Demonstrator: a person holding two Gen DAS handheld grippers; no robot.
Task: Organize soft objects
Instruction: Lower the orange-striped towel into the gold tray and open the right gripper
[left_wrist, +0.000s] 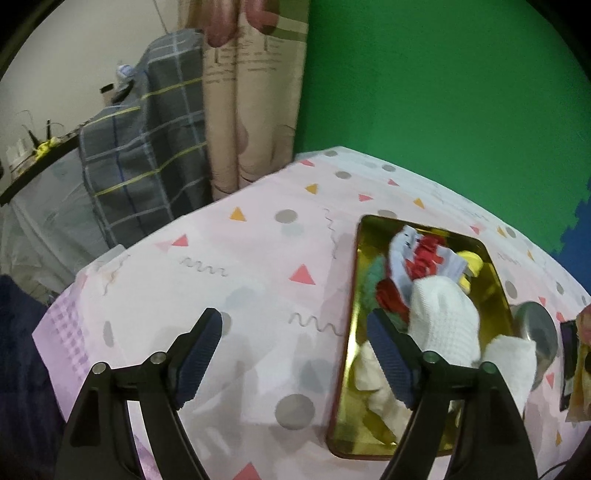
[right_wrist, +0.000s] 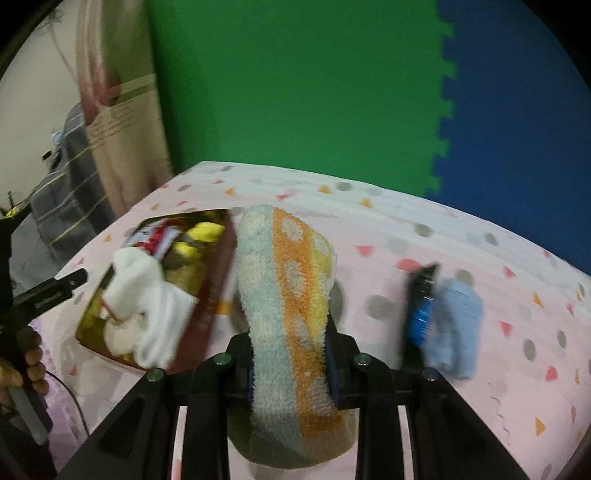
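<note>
The left tool (left_wrist: 295, 354) stands wide open with nothing between its blue pads (left_wrist: 199, 354); below the gap lies only the patterned cloth (left_wrist: 236, 258) that covers the surface. Its right finger hangs over the near left part of the gold tin (left_wrist: 352, 295), which lies just right of the tool. In the tin sit a white cloth (left_wrist: 443, 317), bunched up against that finger, a red piece (left_wrist: 424, 258), a green piece (left_wrist: 373, 284), a pale printed piece (left_wrist: 402, 240) and something yellow (left_wrist: 471, 262). A second white fold (left_wrist: 513, 365) hangs over the tin's right rim, touching a round metal thing (left_wrist: 535, 328) just beyond it.

The right tool (right_wrist: 291, 373) is clamped on a striped towel (right_wrist: 288, 295), its pads pressing both sides. The towel, pale green, orange and yellow with pale dots, stands up past the fingertips and bulges out below them toward the camera. It is held above the surface, just right of the tin (right_wrist: 210, 295), whose reddish side wall (right_wrist: 218, 266) faces this camera. To the right, well apart from the towel, a blue fuzzy cloth (right_wrist: 454, 325) lies on the surface beside a dark flat object (right_wrist: 421, 306); blur hides what that is. At the left edge a hand (right_wrist: 29, 362) grips the other tool's handle.
</note>
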